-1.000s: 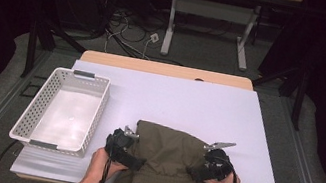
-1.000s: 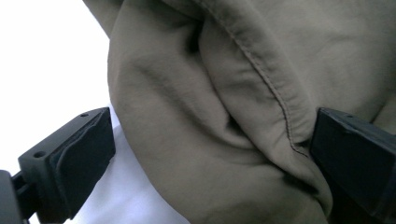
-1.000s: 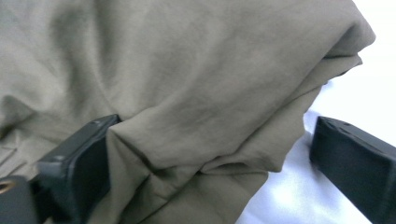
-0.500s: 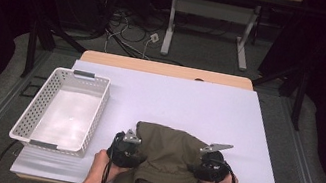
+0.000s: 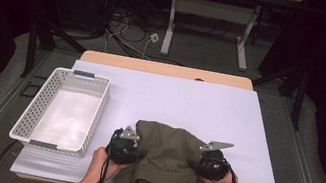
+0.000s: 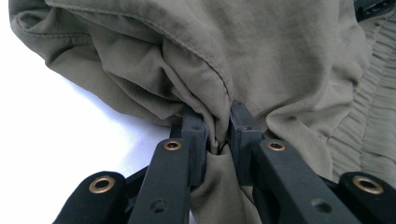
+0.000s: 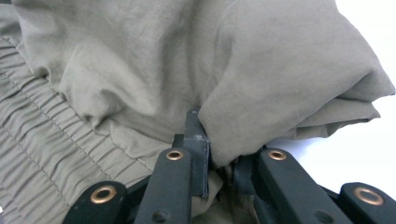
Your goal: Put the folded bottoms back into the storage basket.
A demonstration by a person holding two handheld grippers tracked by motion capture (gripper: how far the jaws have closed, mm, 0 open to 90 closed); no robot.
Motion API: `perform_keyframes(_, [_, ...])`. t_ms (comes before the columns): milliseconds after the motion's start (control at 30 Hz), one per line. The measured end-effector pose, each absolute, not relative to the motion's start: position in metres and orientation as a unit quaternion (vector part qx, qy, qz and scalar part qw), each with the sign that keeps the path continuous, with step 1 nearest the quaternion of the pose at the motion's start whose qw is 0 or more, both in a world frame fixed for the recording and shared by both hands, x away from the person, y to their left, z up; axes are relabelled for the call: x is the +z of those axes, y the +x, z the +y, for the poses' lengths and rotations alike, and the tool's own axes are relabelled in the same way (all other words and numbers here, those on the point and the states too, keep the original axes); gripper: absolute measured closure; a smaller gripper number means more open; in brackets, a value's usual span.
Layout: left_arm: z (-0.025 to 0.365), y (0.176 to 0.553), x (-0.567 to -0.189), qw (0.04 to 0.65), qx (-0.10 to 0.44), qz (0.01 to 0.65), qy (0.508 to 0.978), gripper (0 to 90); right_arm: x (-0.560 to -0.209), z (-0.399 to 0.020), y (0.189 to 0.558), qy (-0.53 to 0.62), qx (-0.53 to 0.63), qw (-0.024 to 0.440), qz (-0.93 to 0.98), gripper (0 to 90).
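Left gripper [image 6: 217,135] and right gripper [image 7: 219,151] just closed, pinching olive garment [image 5: 166,160], elastic waistband [image 7: 42,135] in gripper views

**Basket and background**

A white perforated basket [image 5: 64,107] stands empty near the left edge of the desk [image 5: 189,104], which wears a white sheet over its wooden top. Beyond the far edge, cables [image 5: 130,32] lie tangled on the floor beside a second table's white legs [image 5: 169,21].

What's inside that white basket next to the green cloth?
The white basket holds nothing on its visible pale floor; its near wall hides a strip of that floor. The green cloth lies outside it.
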State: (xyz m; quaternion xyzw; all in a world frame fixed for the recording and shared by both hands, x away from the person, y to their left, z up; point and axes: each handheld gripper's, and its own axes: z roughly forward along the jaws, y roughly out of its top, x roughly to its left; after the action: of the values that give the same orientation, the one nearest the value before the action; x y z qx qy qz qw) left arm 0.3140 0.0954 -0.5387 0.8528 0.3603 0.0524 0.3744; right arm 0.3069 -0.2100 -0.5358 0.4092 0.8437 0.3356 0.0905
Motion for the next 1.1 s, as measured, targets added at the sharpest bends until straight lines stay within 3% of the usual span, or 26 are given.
perform_keyframes(467, [0.103,0.347,-0.516,0.373,0.088,0.389,0.838,79.2,-0.523,-0.196,0.335,0.405,0.345,0.107,0.84,80.3])
perform_keyframes(700, [0.105,0.363,-0.519,0.372,0.105,0.42,0.821,78.7,-0.521,-0.184,0.359,0.404,0.337,0.113,0.843,80.2])
perform_keyframes(833, [0.102,0.367,-0.532,0.358,0.104,0.428,0.823,77.3,-0.532,-0.184,0.368,0.419,0.334,0.094,0.839,78.3])
perform_keyframes(967, [0.106,0.369,-0.539,0.351,0.106,0.434,0.823,70.7,-0.538,-0.188,0.37,0.425,0.322,0.09,0.841,67.8])
perform_keyframes(1100, [0.114,0.368,-0.535,0.349,0.117,0.448,0.815,48.4,-0.535,-0.195,0.369,0.438,0.327,0.096,0.832,46.9])
